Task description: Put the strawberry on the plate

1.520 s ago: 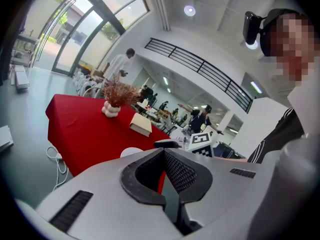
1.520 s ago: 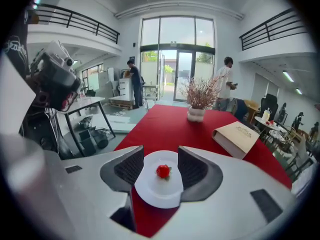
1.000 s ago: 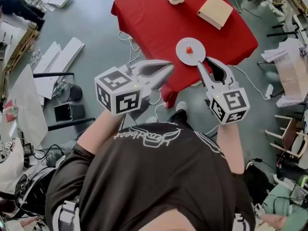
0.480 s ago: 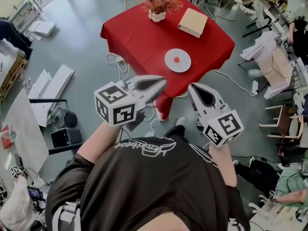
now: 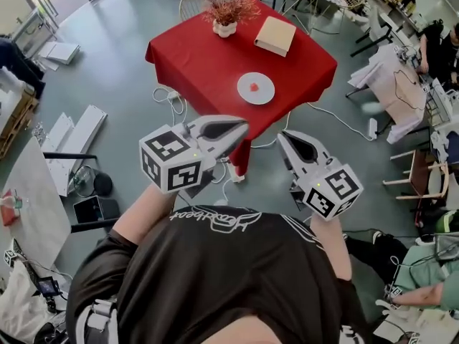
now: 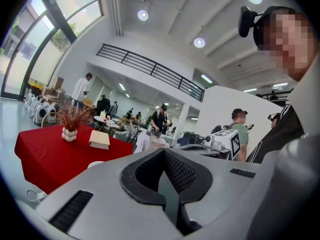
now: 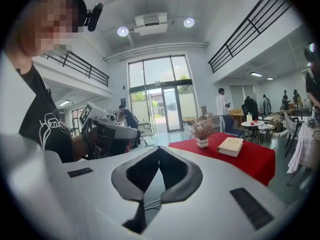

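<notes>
A small red strawberry lies in the middle of a white plate on the red-clothed table. Both grippers hang in the air in front of the table, well short of the plate. My left gripper is shut and holds nothing; in the left gripper view its jaws meet at the tips, with a sliver of the plate past them. My right gripper is shut and empty too, its jaws closed in the right gripper view.
A tan book and a white vase of dried red plants stand at the table's far side. Cables trail on the floor by the table. Boards, chairs and other people surround the area.
The right gripper's jaws have gone from open to shut with nothing in them. Both grippers and the head have drawn back from the table, so the plate now lies farther off.
</notes>
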The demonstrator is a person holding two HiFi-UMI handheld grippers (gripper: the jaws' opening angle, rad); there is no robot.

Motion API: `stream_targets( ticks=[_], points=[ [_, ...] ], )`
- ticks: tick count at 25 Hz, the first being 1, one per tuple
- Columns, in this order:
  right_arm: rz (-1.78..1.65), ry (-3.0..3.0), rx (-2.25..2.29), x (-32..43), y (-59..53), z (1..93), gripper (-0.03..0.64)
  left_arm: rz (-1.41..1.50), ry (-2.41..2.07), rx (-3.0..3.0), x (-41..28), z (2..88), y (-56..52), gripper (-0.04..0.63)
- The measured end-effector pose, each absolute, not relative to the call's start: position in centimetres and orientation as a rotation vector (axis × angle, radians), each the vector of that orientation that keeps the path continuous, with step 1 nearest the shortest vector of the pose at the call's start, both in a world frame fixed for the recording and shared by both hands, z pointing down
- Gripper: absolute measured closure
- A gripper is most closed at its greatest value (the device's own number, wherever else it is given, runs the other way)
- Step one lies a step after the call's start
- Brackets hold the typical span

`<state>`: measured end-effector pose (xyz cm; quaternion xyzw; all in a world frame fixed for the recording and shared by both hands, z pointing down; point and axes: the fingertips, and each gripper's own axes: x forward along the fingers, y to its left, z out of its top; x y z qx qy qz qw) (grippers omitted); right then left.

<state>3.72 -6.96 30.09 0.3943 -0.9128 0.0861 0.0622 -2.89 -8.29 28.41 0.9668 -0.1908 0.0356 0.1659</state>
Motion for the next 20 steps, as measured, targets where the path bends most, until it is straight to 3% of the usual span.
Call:
stream_targets(
  ticks=[20],
  points=[
    [0.368, -2.846, 1.139, 11.7, 3.1, 29.3, 0.609, 0.109, -0.566, 2.759, 5.6, 27.3, 2.4, 0.588]
  ],
)
